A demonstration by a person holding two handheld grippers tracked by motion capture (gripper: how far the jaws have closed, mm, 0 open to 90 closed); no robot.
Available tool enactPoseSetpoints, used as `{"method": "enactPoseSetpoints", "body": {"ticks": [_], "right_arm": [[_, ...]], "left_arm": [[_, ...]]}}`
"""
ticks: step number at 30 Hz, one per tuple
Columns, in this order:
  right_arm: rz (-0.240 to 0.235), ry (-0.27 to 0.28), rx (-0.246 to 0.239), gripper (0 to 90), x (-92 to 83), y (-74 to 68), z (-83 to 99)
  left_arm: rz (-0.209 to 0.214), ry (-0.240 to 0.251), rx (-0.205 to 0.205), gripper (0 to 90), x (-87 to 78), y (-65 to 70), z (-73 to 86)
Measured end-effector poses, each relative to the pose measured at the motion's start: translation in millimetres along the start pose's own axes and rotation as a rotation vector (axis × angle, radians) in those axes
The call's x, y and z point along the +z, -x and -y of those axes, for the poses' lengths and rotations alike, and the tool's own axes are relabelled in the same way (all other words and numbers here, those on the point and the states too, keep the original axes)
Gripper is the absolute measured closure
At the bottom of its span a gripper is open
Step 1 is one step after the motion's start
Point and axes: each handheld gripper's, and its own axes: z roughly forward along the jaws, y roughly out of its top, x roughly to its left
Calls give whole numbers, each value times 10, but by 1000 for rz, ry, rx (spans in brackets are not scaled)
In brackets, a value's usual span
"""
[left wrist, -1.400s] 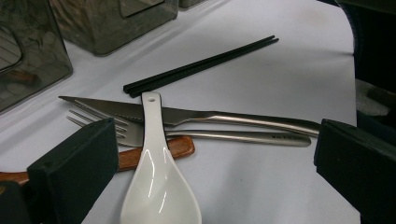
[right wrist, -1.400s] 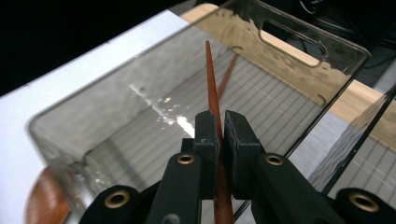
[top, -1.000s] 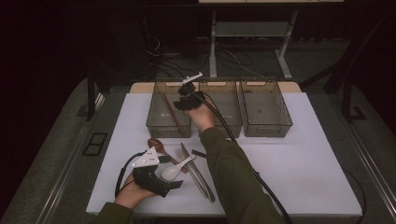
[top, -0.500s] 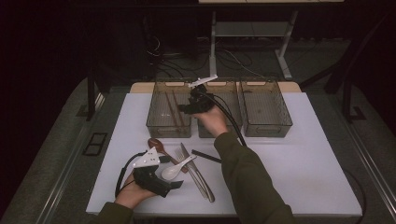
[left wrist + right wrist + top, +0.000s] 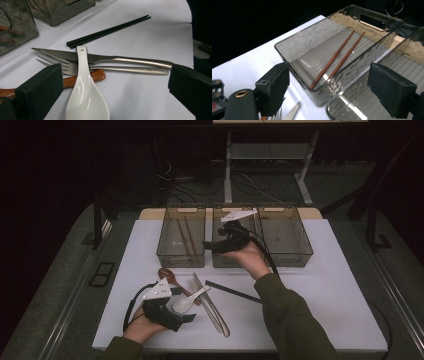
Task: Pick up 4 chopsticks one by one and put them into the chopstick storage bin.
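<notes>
Right gripper (image 5: 207, 245): held over the middle bin (image 5: 220, 260), jaws pointed toward the left bin (image 5: 167, 247). Jaws have just been opening and stand wide apart — nothing betw. them in the right gripper view (image 5: 328, 87).
Brown chopsticks (image 5: 186, 236): lying loose on the floor of the left bin, side by side, apart from the gripper. In the right gripper view (image 5: 337, 60) both sticks are seen whole, near ends close together against the bin's near wall, far ends spread a little; the high view gives them only as two thin dark lines.
Left gripper (image 5: 192, 318): resting low at the near-left of the table (image 5: 340, 285), held in the left hand (image 5: 142, 327). Jaws wide open, per the left gripper view (image 5: 113, 85); the white spoon's bowl lies betw. them on the table, pads not pressed on it.
White spoon (image 5: 86, 95): ceramic; handle laid across the knife and fork — detail given by the left gripper view, not legible from above.
Knife (image 5: 105, 58) & fork (image 5: 120, 70): steel, lying parallel, just beside each other.
Wooden spoon (image 5: 82, 78): brown handle passing under the white spoon; its bowl is seen in the high view (image 5: 166, 274), not in the gripper view.
Black chopsticks (image 5: 108, 31): a pair lying together on the table beyond the knife; in the high view (image 5: 232, 291) near the right forearm.
Right bin (image 5: 300, 247): seen from above, contents can't be told.
</notes>
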Motion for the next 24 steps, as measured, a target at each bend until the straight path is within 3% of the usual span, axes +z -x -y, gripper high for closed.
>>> {"method": "enactPoseSetpoints", "body": {"ticks": [5, 9, 12, 20, 24], "right_arm": [[-8, 3, -6, 181, -173, -2, 110], [-30, 11, 30, 142, -304, 8, 225], [-9, 15, -2, 122, -411, -4, 345], [5, -13, -6, 122, -644, -30, 701], [5, 3, 7, 122, -779, -8, 867]], "left_arm": [[-5, -2, 0, 0, 0, 0, 1], [-13, -6, -1, 0, -18, -5, 3], [-16, -5, 3, 0, -26, -7, 6], [-17, -11, 2, 0, -16, -15, 3], [-17, -11, 6, 0, -21, -17, 1]]}}
